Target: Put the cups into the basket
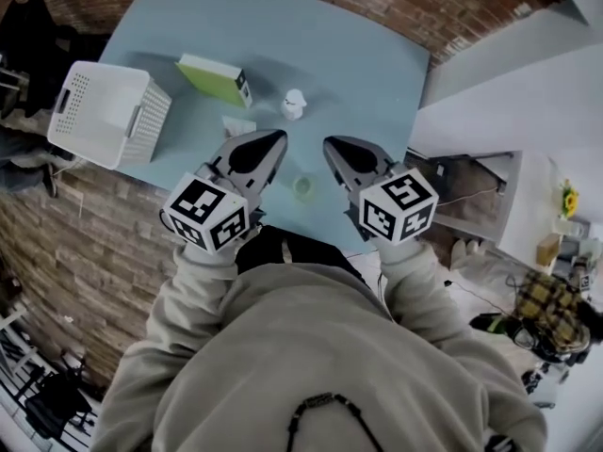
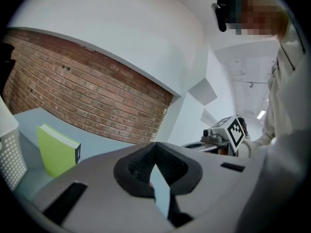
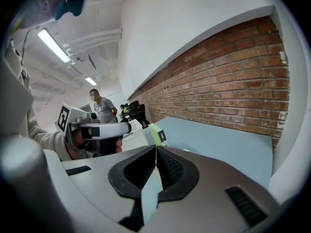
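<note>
Left gripper (image 1: 275, 139) and right gripper (image 1: 332, 146) both have jaws pressed together, empty. The white cup (image 1: 294, 104) stands on the table (image 1: 363, 64), apart from the basket (image 1: 149, 126); the green box's (image 1: 211, 77) label is unreadable.

A pale blue desk (image 1: 358, 73) runs along a red brick wall (image 2: 87, 96). A lime-green book (image 1: 215, 79) with a dark spine stands upright on the desk. Well apart from it, a yellow flower (image 1: 568, 200) shows at the right edge, and a person (image 3: 101, 111) in a grey shirt stands in the background.
</note>
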Available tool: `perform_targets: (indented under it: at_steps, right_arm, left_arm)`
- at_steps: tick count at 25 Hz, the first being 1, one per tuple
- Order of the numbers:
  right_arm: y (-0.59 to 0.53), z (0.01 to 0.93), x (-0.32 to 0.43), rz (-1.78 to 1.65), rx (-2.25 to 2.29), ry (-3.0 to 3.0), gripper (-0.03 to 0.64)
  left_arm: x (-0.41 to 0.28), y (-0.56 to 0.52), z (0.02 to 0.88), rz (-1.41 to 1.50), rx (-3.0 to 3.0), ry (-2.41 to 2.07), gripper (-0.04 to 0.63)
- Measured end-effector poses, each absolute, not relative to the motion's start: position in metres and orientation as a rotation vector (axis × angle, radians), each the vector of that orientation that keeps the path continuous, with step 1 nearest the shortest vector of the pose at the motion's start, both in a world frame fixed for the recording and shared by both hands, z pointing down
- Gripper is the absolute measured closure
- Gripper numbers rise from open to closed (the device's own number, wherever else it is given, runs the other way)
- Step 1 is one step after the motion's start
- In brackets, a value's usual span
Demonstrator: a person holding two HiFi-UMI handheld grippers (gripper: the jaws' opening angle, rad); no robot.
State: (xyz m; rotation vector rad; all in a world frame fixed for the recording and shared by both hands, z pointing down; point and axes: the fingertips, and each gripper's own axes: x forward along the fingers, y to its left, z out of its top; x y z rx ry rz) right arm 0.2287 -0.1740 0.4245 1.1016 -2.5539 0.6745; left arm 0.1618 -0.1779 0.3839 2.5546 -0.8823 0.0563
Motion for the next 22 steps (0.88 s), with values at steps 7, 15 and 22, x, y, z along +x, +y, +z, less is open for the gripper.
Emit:
perform_targets:
  at_steps: [7, 15, 22]
  right_arm:
    - [-0.162, 0.47, 0.236, 0.752, 1.084, -2.469, 0.604]
    - [-0.157, 0.518, 0.245, 0.845, 1.075, -2.364, 0.603]
    - [-0.144, 0.562, 0.239, 0.93, 0.992, -2.286, 0.53]
  left_arm:
    - [0.167, -0.174, 0.427, 0.087, 2.489, -0.862, 0.6]
    - [0.176, -0.16, 0.461, 0.123, 2.436, -0.833, 0.6]
    - [0.176, -0.15, 0.493, 0.146, 2.372, -0.828, 0.599]
